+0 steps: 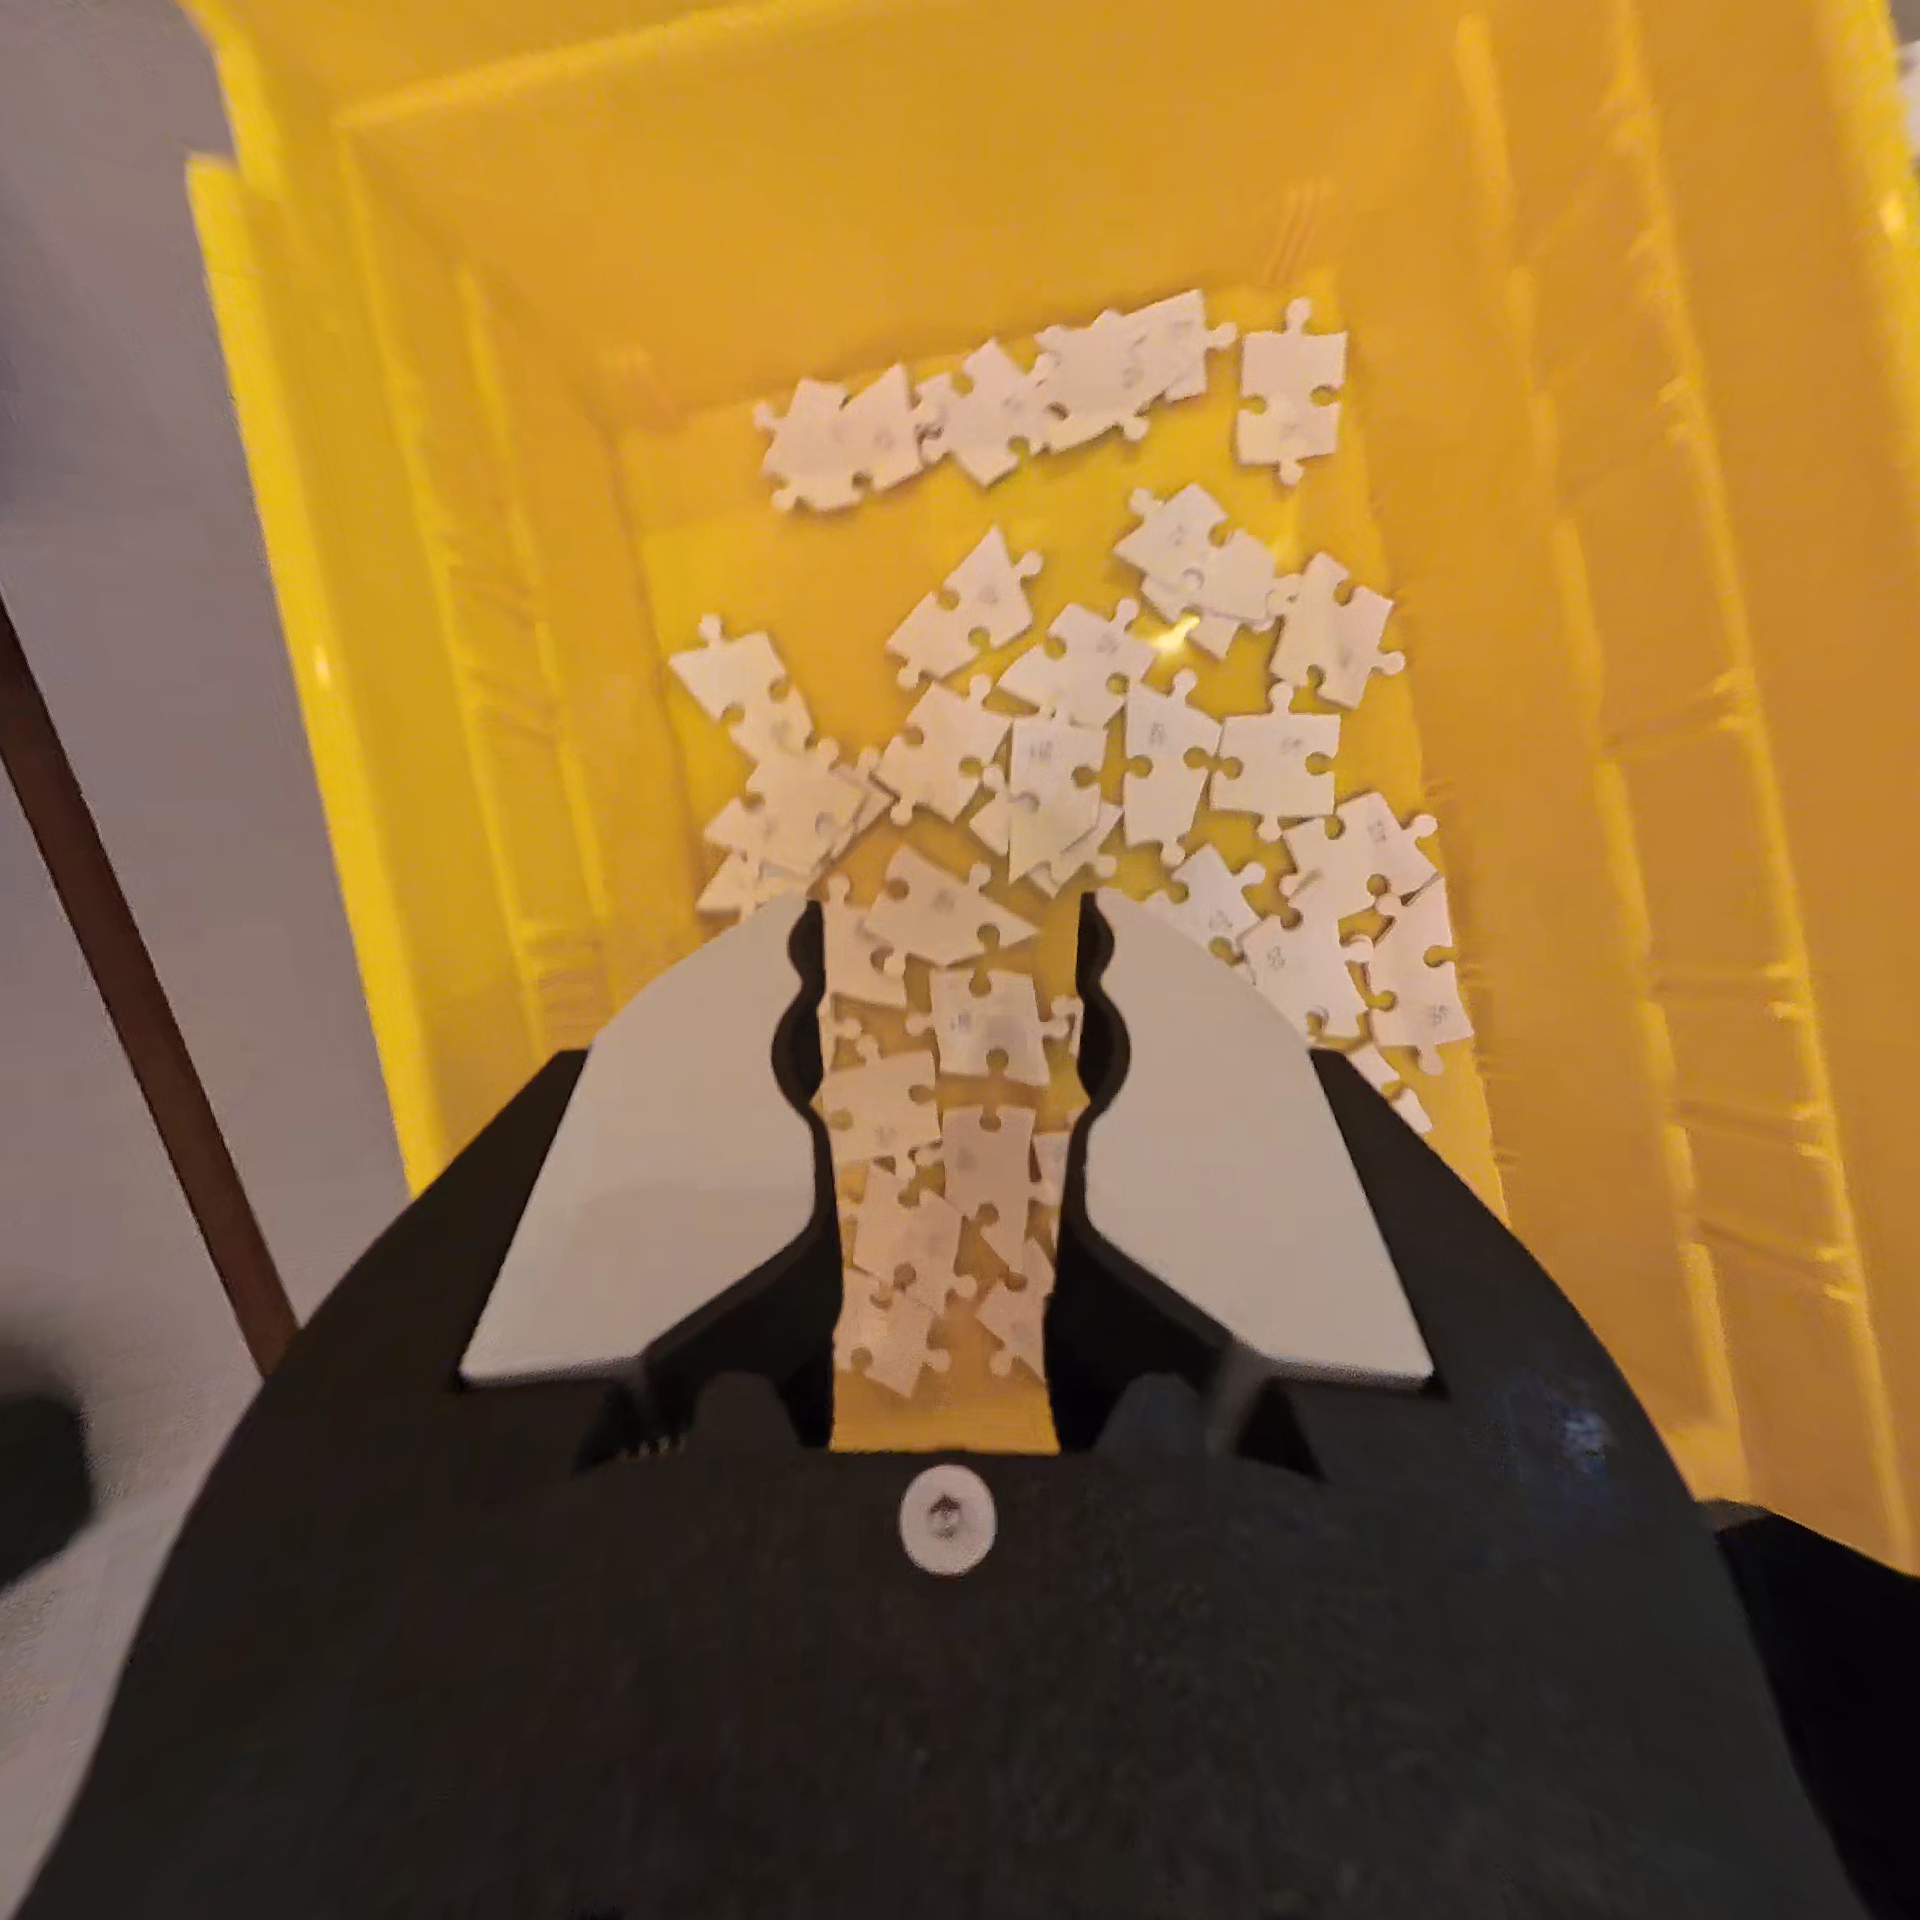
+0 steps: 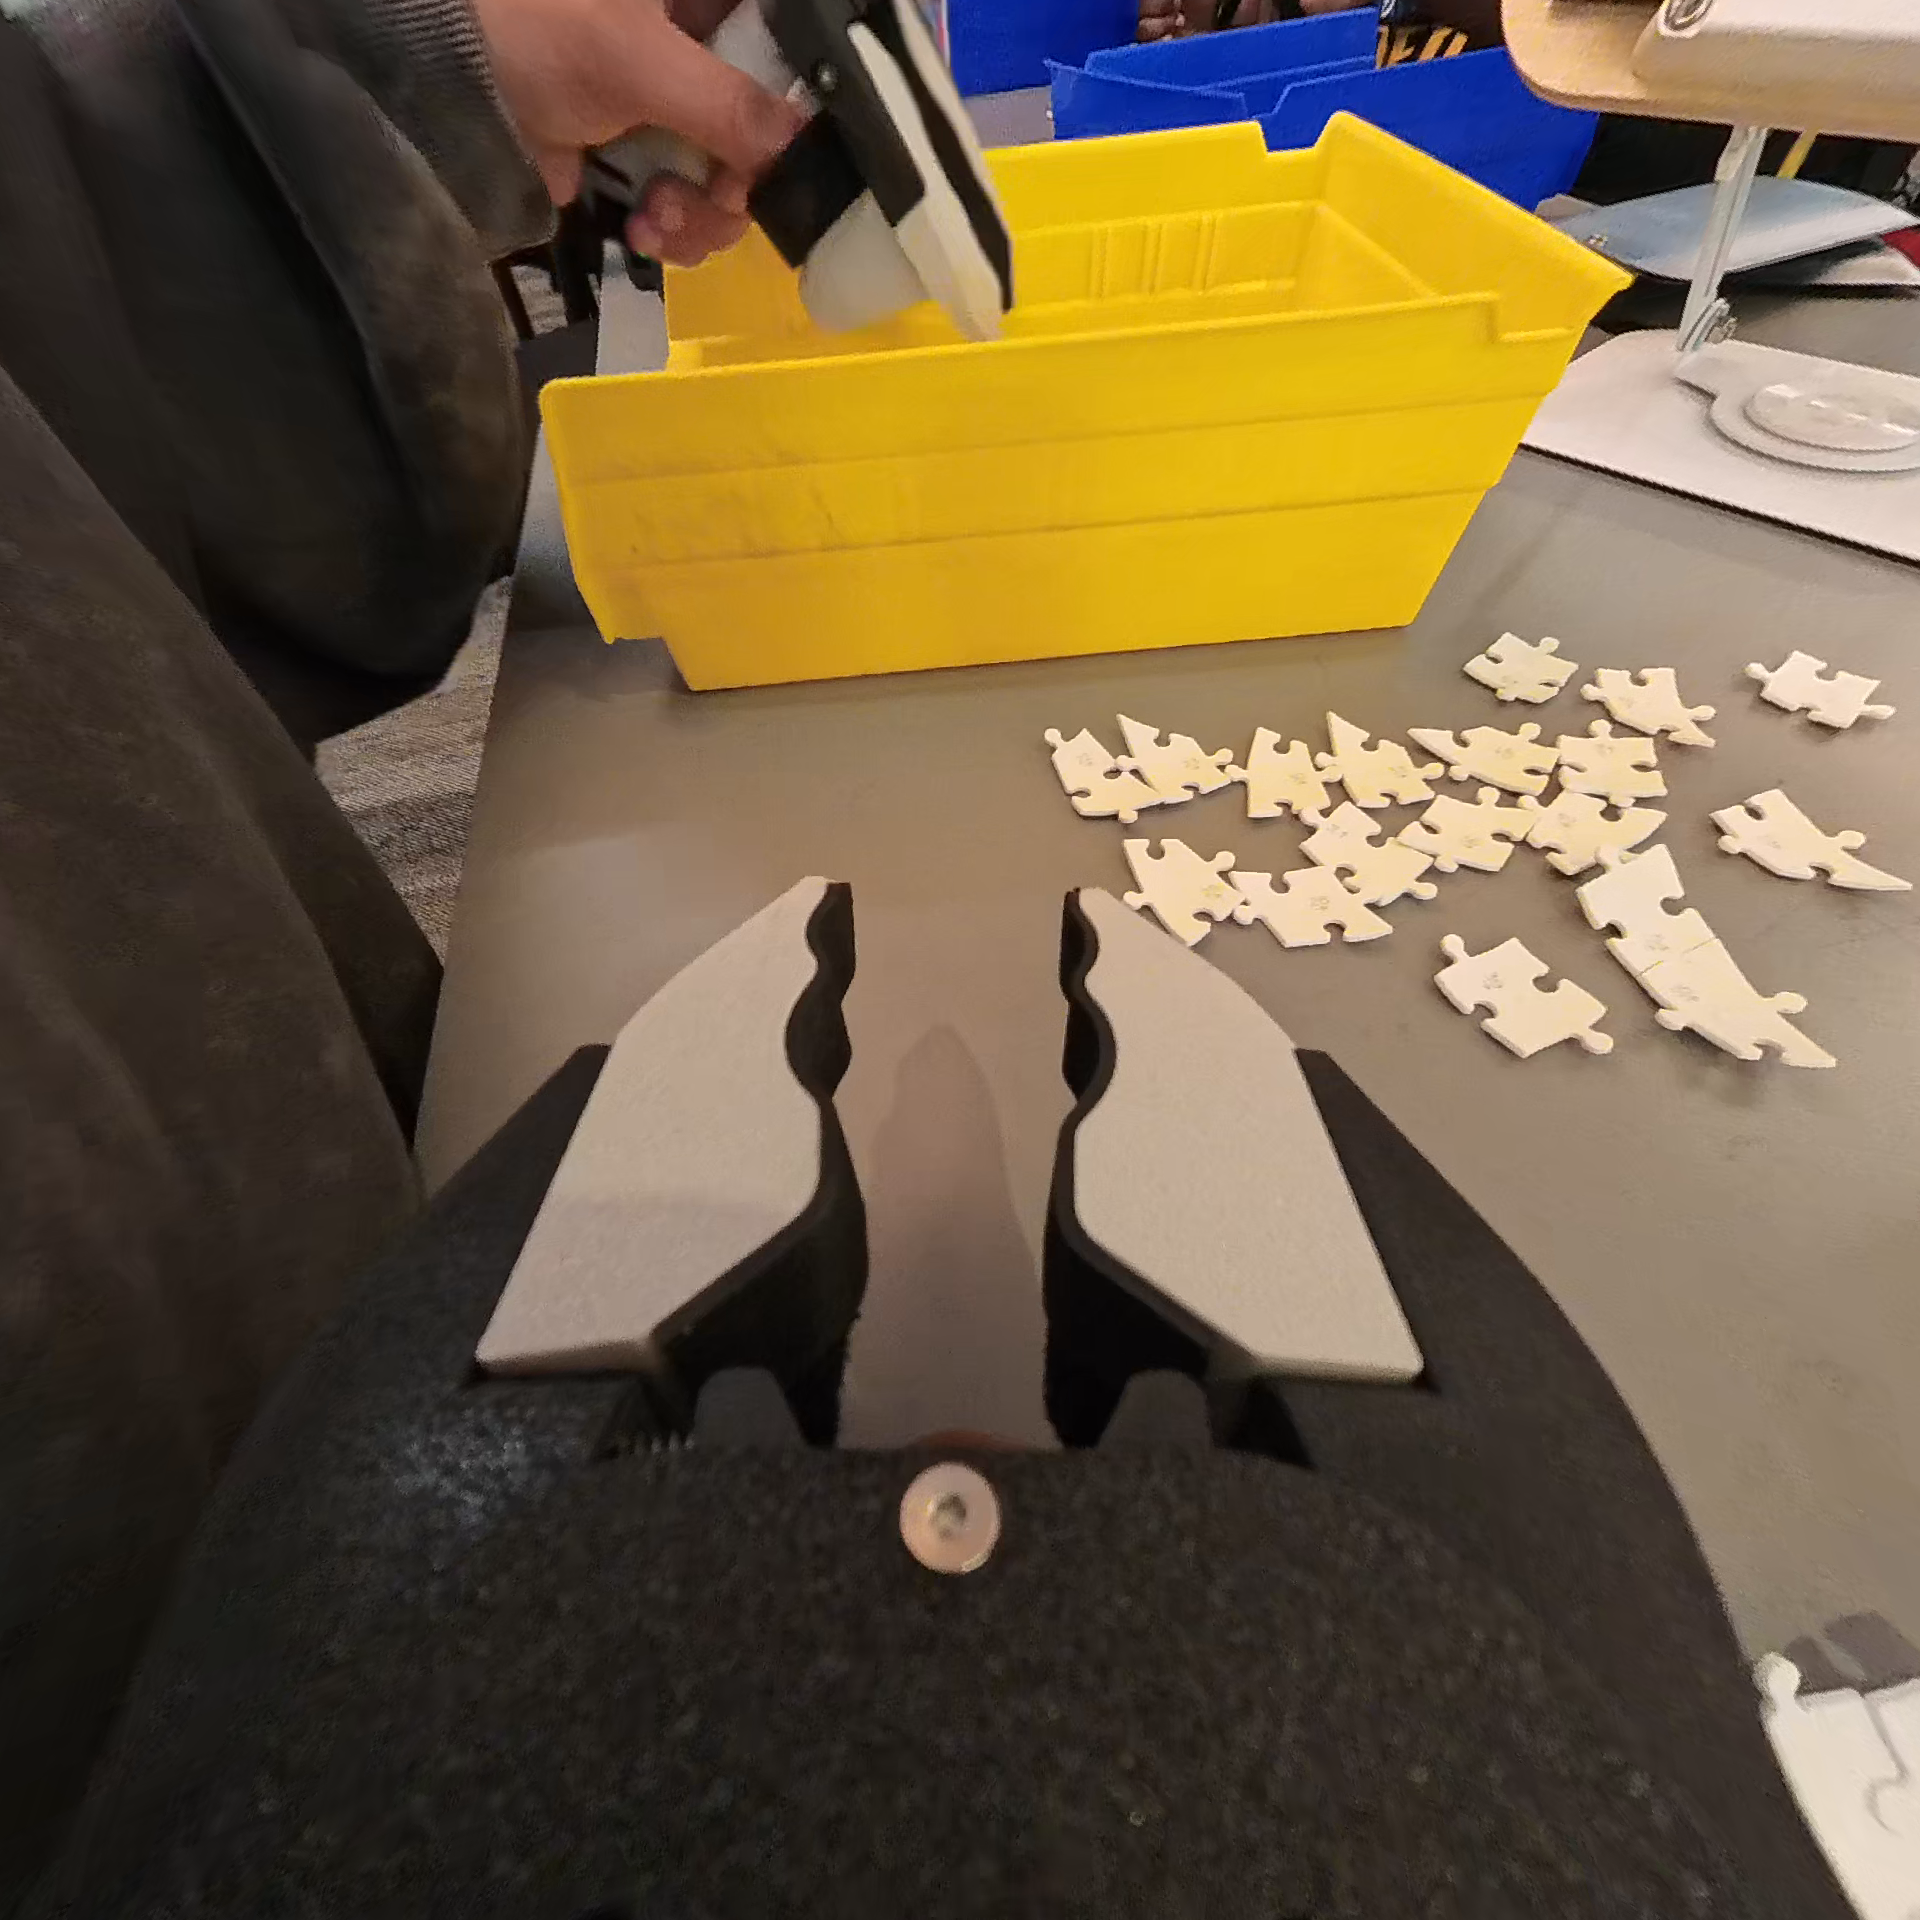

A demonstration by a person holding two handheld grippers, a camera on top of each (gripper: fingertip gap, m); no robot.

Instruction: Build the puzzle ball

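- The left gripper (image 1: 945,914) is seen pointed down into a yellow bin (image 1: 1039,208), which fills most of the left wrist view.
- Its jaws are held narrowly apart, and nothing is gripped between them; loose pieces are visible through the gap.
- A scatter of white puzzle pieces (image 1: 1081,748) is spread over the bin floor, from the upper centre of the frame down to the gripper tips. Several overlap; all lie pale side up.
- Some blur is noted across the left wrist view, so the small markings on the pieces cannot be made out.
- In the right wrist view, the same bin (image 2: 1039,499) is found in the upper centre of the frame, resting on a grey counter (image 2: 727,790).
- The left gripper (image 2: 966,260) is shown at the upper left, tilted over the near rim of the bin and held by a hand (image 2: 634,94).
- The right gripper (image 2: 956,914) occupies the lower centre of the frame above bare counter. Its jaws are moderately parted and nothing is held in them.
- A second group of puzzle pieces (image 2: 1475,831) is laid on the counter at the right of the frame, in front of the bin and apart from it. A few at the lower right of the group appear joined into a curved strip (image 2: 1694,961).
- Blue bins (image 2: 1299,83) are recorded behind the yellow one, at the top of the frame.
- Dark fabric (image 2: 208,727) covers the left edge of the right wrist view.
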